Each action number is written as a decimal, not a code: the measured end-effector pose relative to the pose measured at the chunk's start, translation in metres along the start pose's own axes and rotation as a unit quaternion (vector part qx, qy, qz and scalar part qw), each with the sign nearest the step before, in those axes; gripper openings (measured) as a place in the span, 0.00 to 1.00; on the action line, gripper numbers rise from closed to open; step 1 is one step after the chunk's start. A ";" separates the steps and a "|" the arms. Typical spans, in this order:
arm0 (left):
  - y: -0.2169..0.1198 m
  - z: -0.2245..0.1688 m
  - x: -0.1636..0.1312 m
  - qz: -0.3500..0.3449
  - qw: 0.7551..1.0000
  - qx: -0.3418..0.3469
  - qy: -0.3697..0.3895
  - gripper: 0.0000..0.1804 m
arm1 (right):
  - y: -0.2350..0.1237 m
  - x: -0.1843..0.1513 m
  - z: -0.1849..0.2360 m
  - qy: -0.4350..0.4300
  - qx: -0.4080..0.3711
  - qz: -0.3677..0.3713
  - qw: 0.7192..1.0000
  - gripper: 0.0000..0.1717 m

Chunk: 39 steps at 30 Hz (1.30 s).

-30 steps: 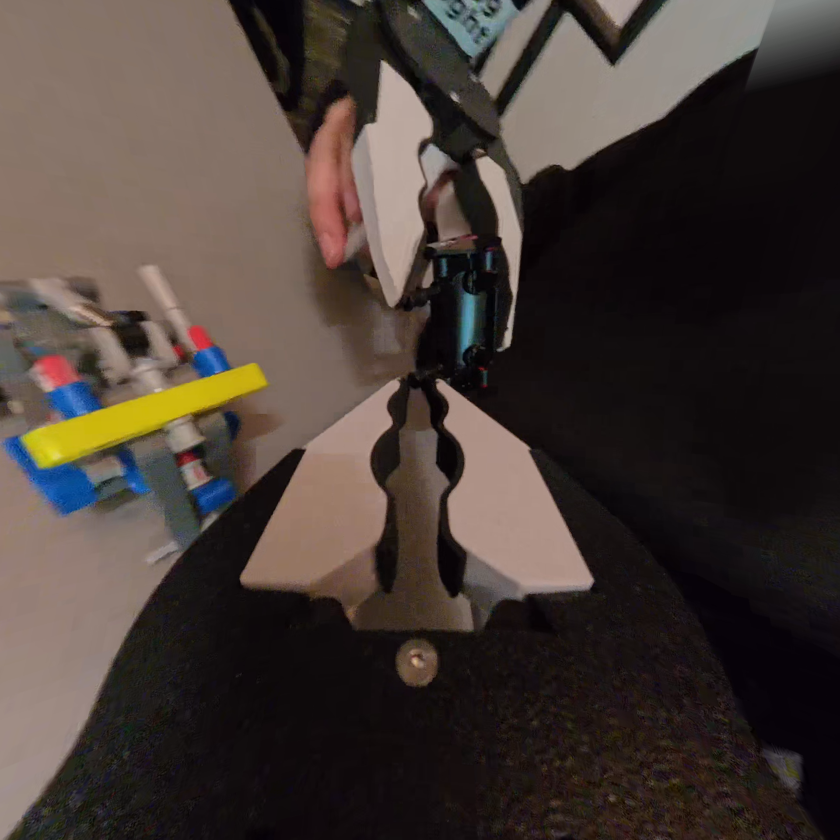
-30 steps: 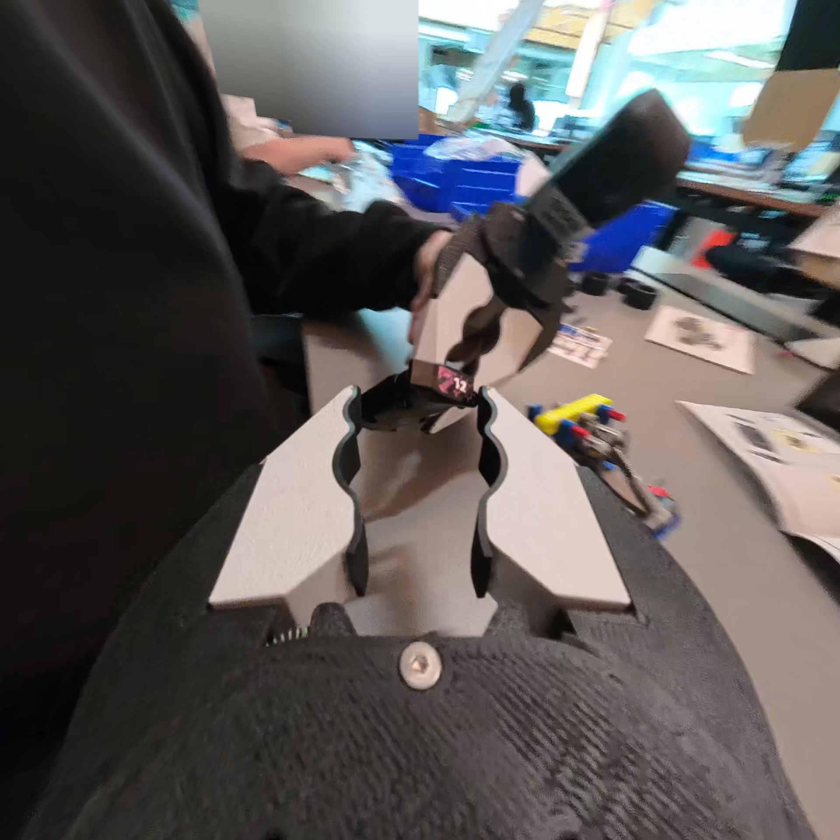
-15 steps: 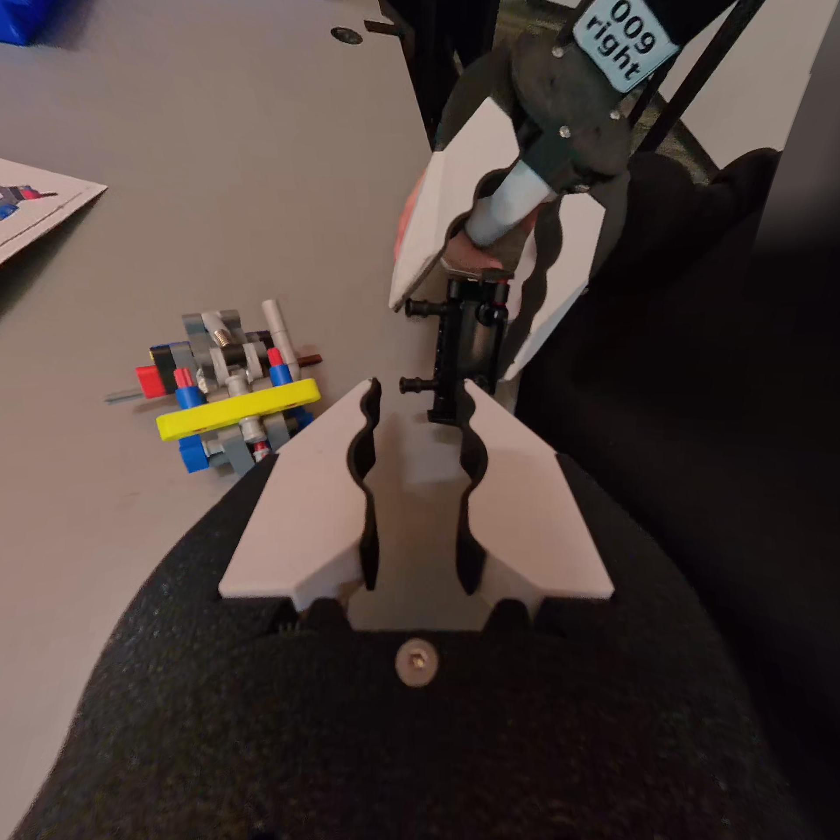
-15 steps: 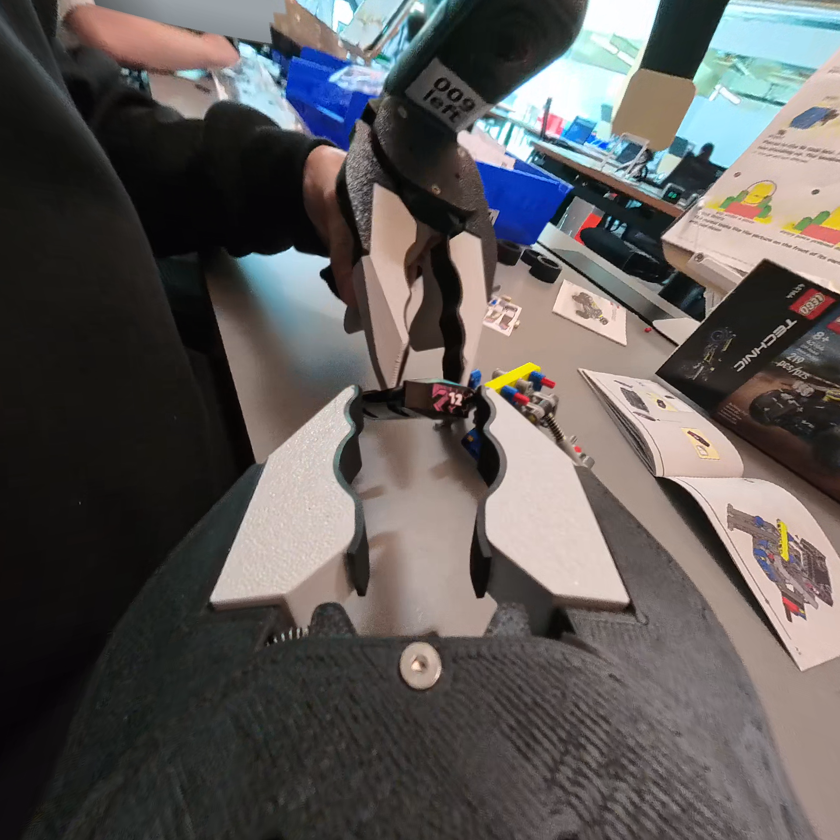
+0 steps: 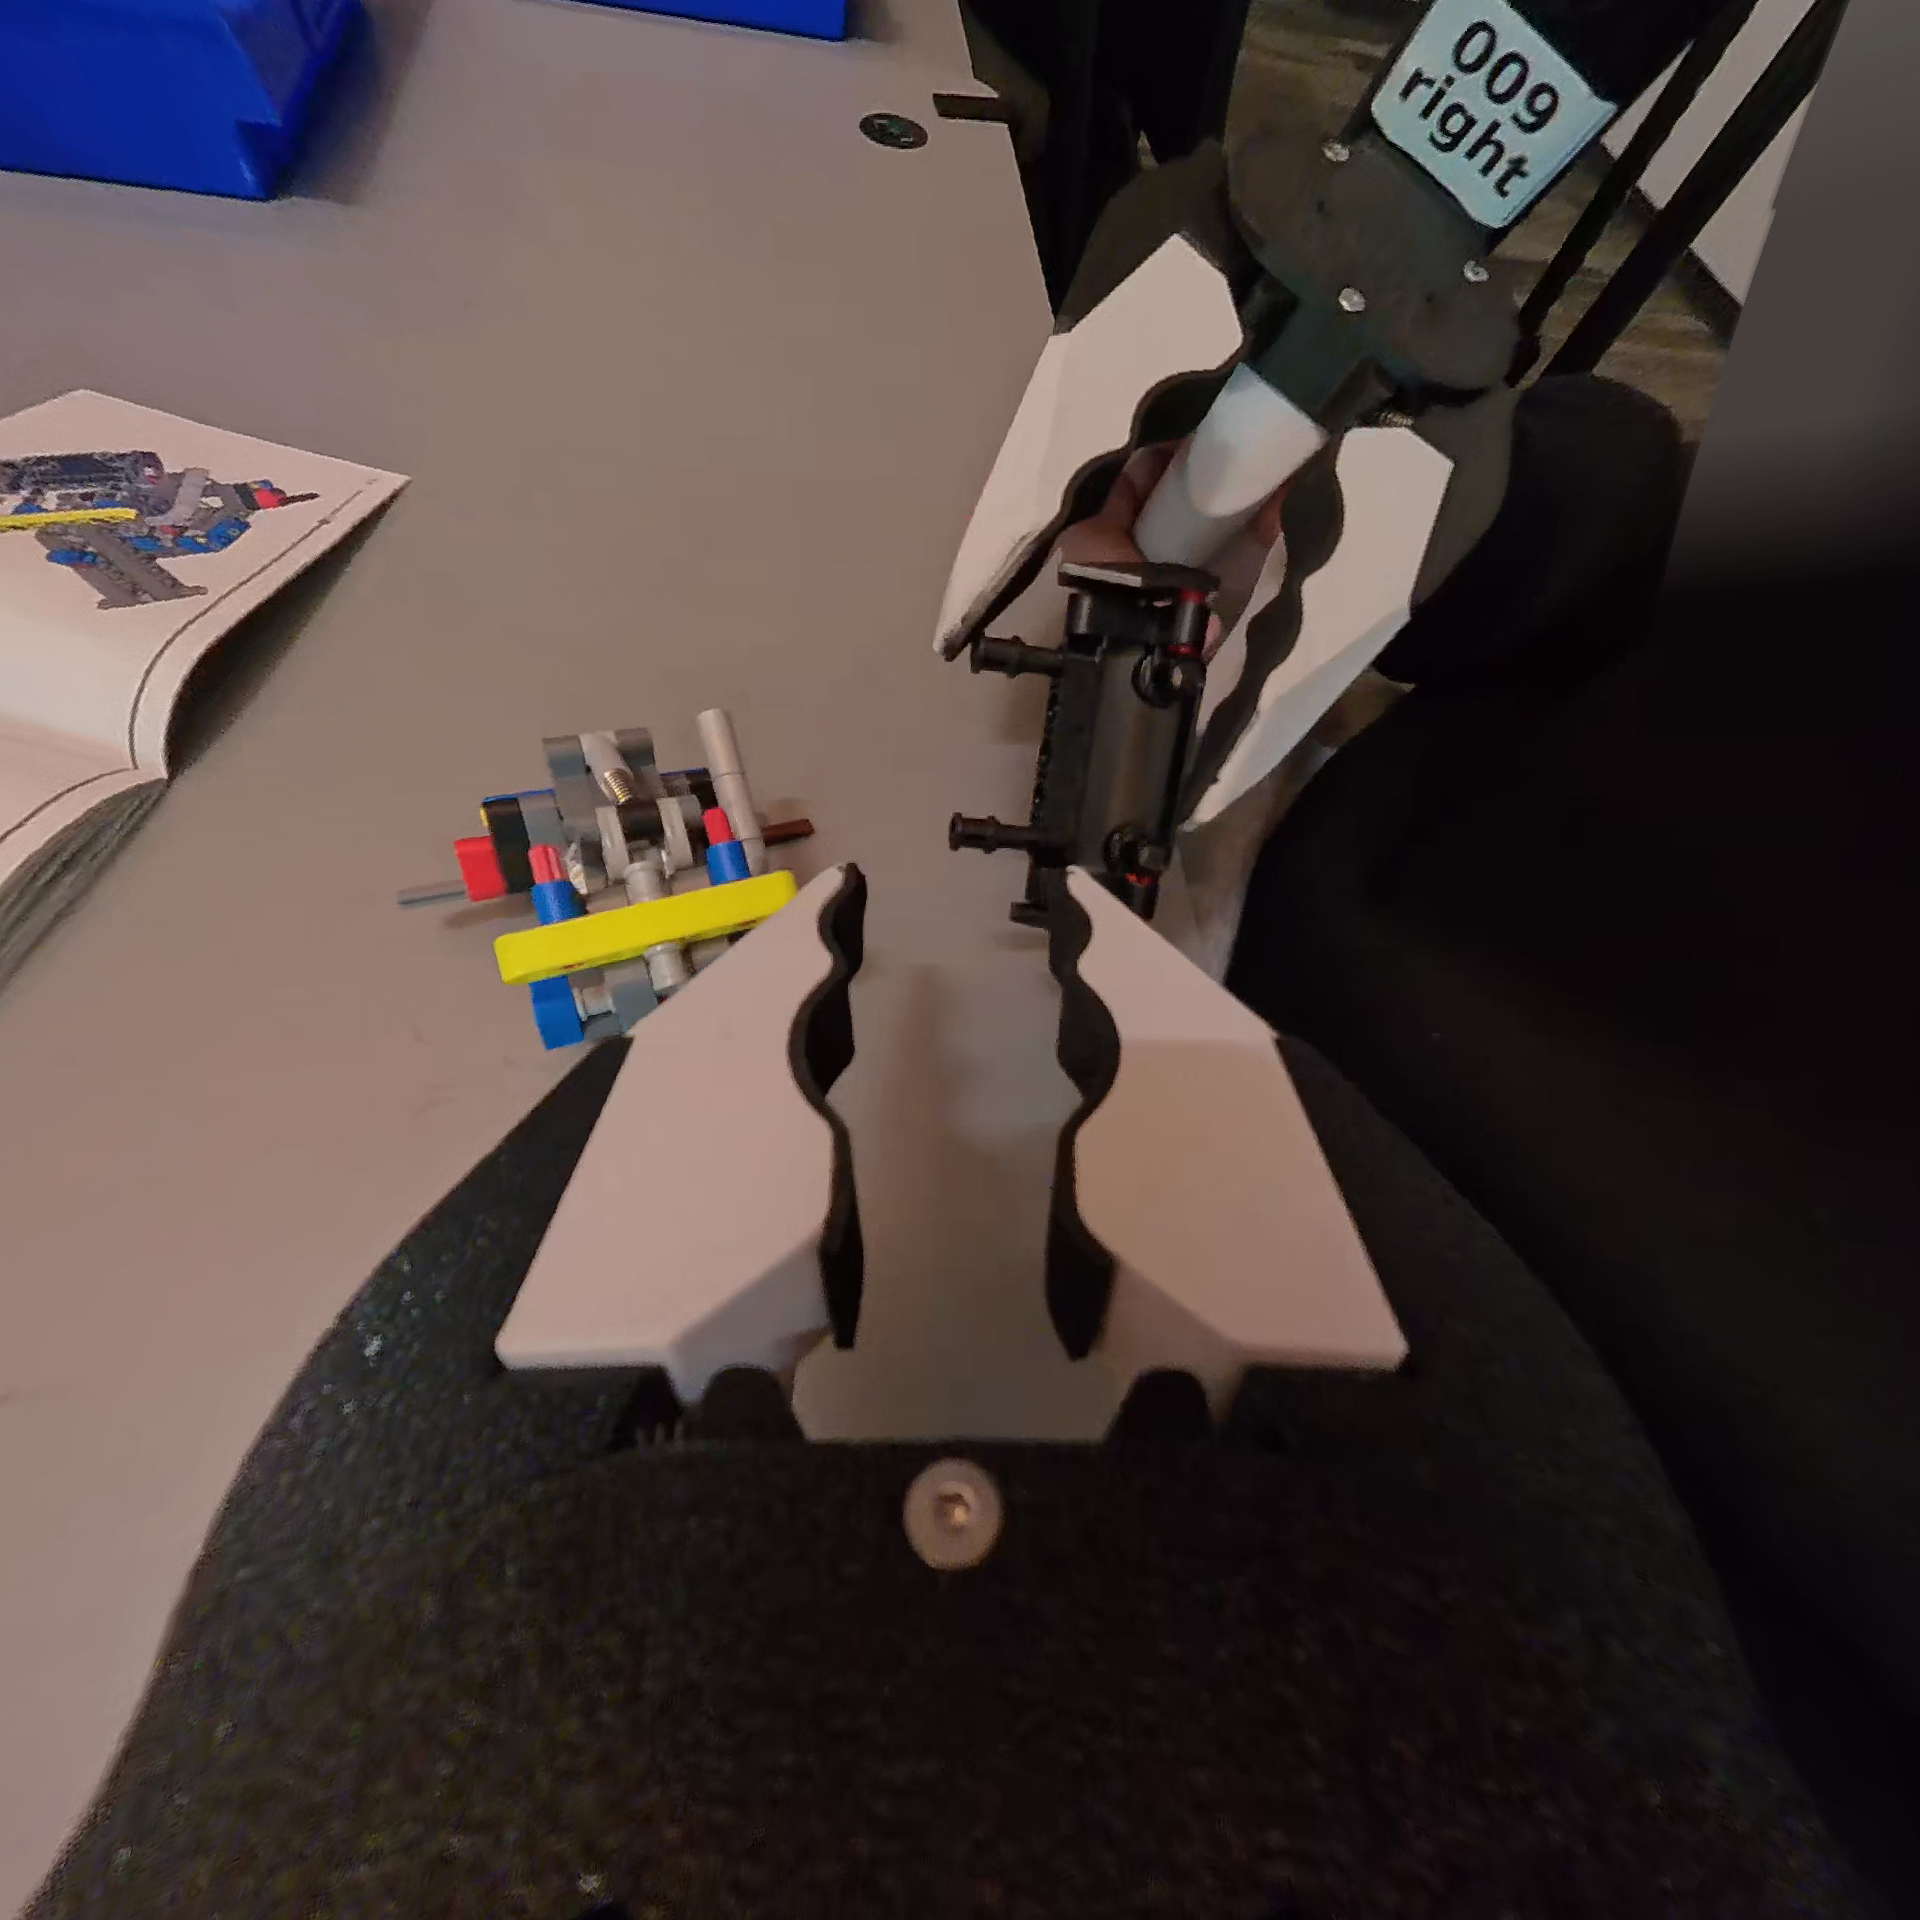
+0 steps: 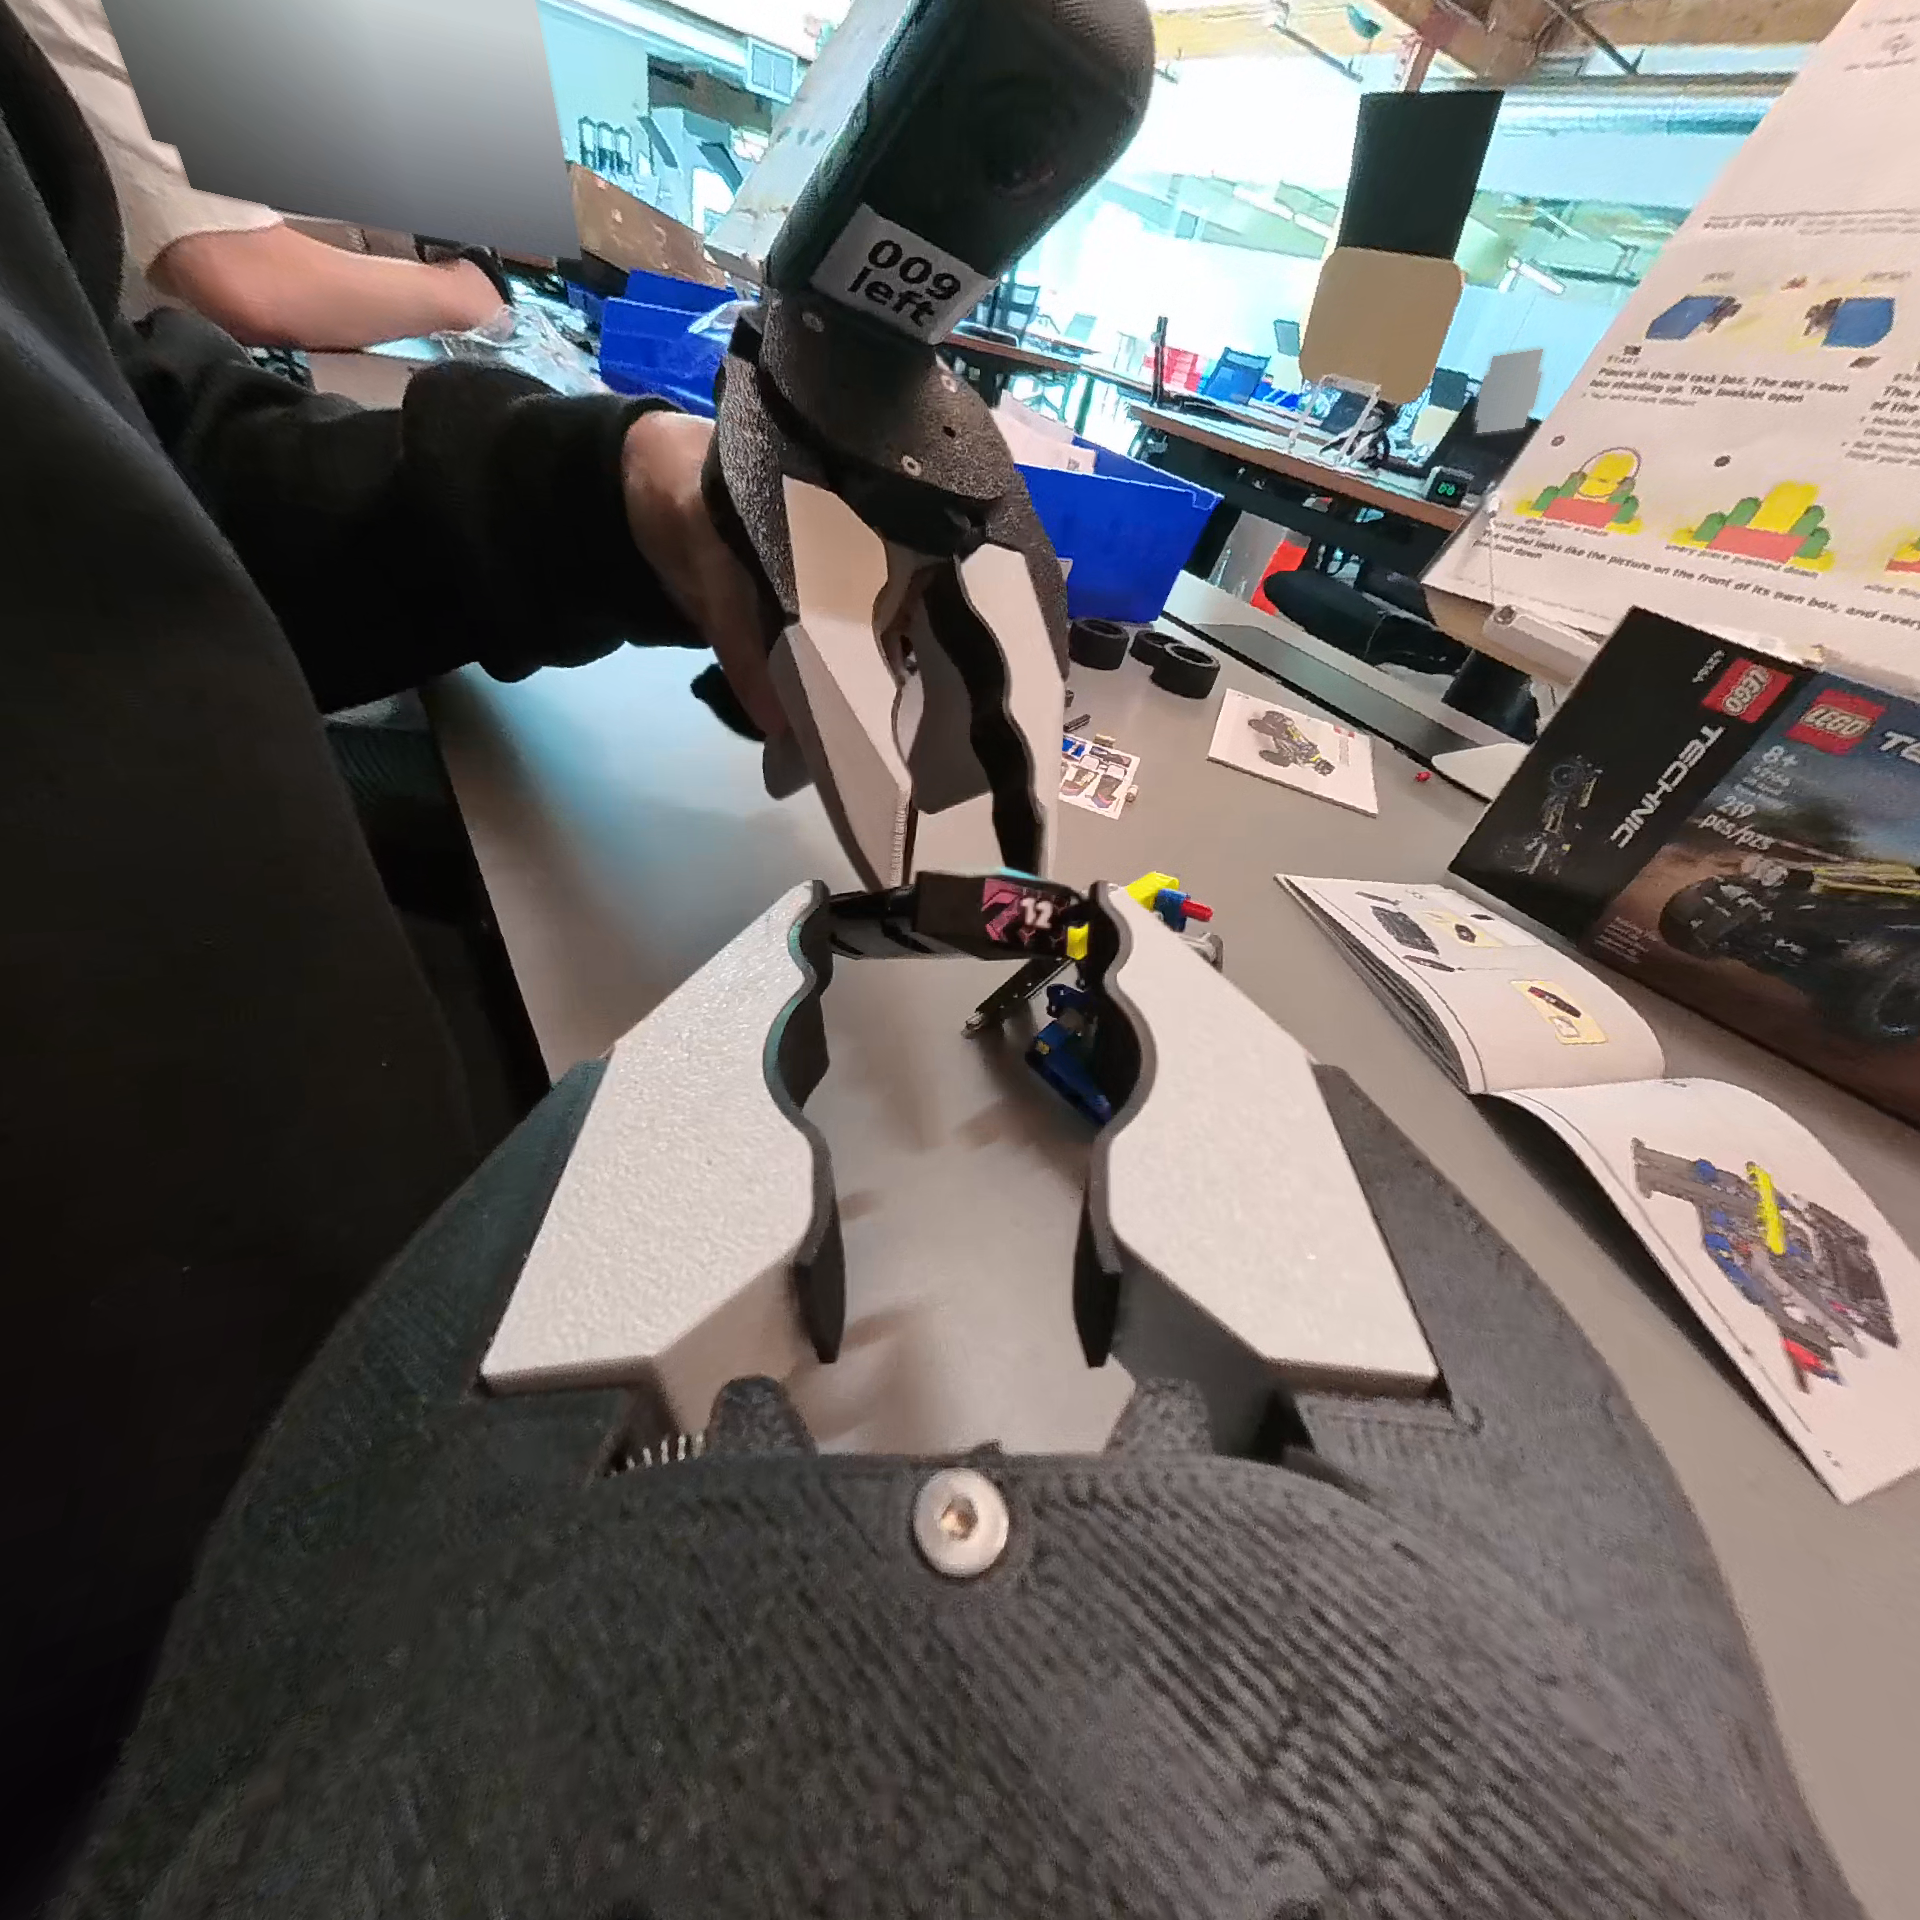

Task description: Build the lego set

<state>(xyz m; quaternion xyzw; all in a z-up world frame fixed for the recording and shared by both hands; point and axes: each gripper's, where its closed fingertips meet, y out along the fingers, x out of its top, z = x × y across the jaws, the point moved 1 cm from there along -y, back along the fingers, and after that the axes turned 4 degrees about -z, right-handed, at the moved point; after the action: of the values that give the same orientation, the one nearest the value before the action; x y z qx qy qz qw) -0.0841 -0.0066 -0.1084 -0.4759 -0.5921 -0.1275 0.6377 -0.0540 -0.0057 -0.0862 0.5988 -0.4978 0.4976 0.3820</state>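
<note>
My right gripper [image 6: 961, 909] is shut on a black brick assembly [image 6: 987, 914] with a coloured sticker, which spans between its fingertips above the grey table [image 6: 644, 790]. The left wrist view shows the same assembly [image 5: 1117, 727], with black pins sticking out of its side, held in the right gripper [image 5: 1081, 727]. My left gripper [image 5: 961, 904] is open and empty, its tips just short of the assembly's lower end. In the right wrist view the left gripper [image 6: 961, 842] hangs open just above the black assembly. A brick build with a yellow beam [image 5: 623, 873] lies on the table to its left.
An open instruction booklet [image 6: 1507, 1029] and a set box [image 6: 1714, 831] lie at the right. Blue bins [image 5: 156, 83], black tyres [image 6: 1153, 649] and a sticker sheet [image 6: 1096, 774] are farther back. A person's black sleeve [image 6: 416, 520] is on the left. The table edge [image 5: 1039, 260] runs beside the assembly. Left and right tips are no more than a few centimetres apart.
My left gripper went from almost shut at the black assembly's end to open and drew back a little. My right gripper kept its hold on the black assembly.
</note>
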 end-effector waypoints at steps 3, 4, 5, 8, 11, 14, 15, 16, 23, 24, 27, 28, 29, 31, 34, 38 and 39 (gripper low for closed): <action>0.002 0.002 0.004 -0.007 0.999 0.029 0.040 0.20 | 0.000 0.002 0.001 -0.048 -0.015 0.003 0.999 0.27; 0.002 0.003 0.005 -0.007 0.997 0.043 0.058 0.20 | 0.000 0.003 0.001 -0.067 -0.021 0.005 0.998 0.27; 0.002 0.003 0.007 -0.008 0.996 0.054 0.076 0.20 | 0.001 0.004 0.001 -0.089 -0.029 0.008 0.996 0.27; 0.006 -0.002 0.011 -0.009 0.990 0.070 0.119 0.20 | 0.002 0.006 0.002 -0.154 -0.045 0.016 0.987 0.27; 0.011 -0.007 0.012 -0.014 0.993 0.057 0.106 0.20 | 0.004 0.006 0.007 -0.203 -0.045 0.022 0.978 0.27; 0.016 -0.009 0.011 -0.019 0.997 0.028 0.073 0.21 | 0.003 0.003 0.011 -0.228 -0.037 0.021 0.973 0.26; 0.018 -0.009 0.010 -0.022 0.997 0.021 0.066 0.21 | 0.002 0.004 0.010 -0.229 -0.039 0.017 0.973 0.26; 0.019 -0.011 0.010 -0.027 0.998 0.009 0.063 0.21 | 0.002 0.004 0.011 -0.225 -0.033 0.013 0.974 0.26; 0.023 -0.034 0.019 -0.097 0.986 -0.124 0.047 0.15 | -0.005 0.016 0.019 -0.185 0.012 -0.041 0.982 0.26; 0.024 -0.035 0.019 -0.104 0.984 -0.139 0.039 0.15 | -0.006 0.016 0.019 -0.178 0.018 -0.045 0.983 0.26; 0.025 -0.039 0.020 -0.130 0.974 -0.185 0.012 0.15 | -0.007 0.017 0.020 -0.163 0.035 -0.056 0.984 0.25; 0.024 -0.042 0.020 -0.134 0.969 -0.207 -0.002 0.15 | -0.007 0.018 0.023 -0.157 0.049 -0.061 0.984 0.25; 0.024 -0.045 0.020 -0.141 0.964 -0.227 -0.012 0.15 | -0.007 0.019 0.025 -0.152 0.064 -0.066 0.984 0.25; 0.020 -0.050 0.023 -0.165 0.953 -0.254 -0.013 0.14 | -0.007 0.023 0.028 -0.141 0.089 -0.081 0.983 0.26; 0.014 -0.054 0.029 -0.196 0.943 -0.269 0.005 0.12 | -0.006 0.030 0.027 -0.115 0.119 -0.107 0.980 0.25; 0.014 -0.050 0.033 -0.216 0.947 -0.228 0.060 0.16 | -0.003 0.033 0.026 -0.069 0.153 -0.134 0.977 0.24; 0.013 -0.050 0.033 -0.221 0.947 -0.224 0.070 0.17 | -0.002 0.034 0.026 -0.054 0.164 -0.140 0.975 0.24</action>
<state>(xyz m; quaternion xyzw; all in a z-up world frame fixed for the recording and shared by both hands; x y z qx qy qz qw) -0.0344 -0.0242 -0.0777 -0.4537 -0.5926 -0.4274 0.5102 -0.0458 -0.0377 -0.0586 0.7431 -0.3402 0.4811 0.3170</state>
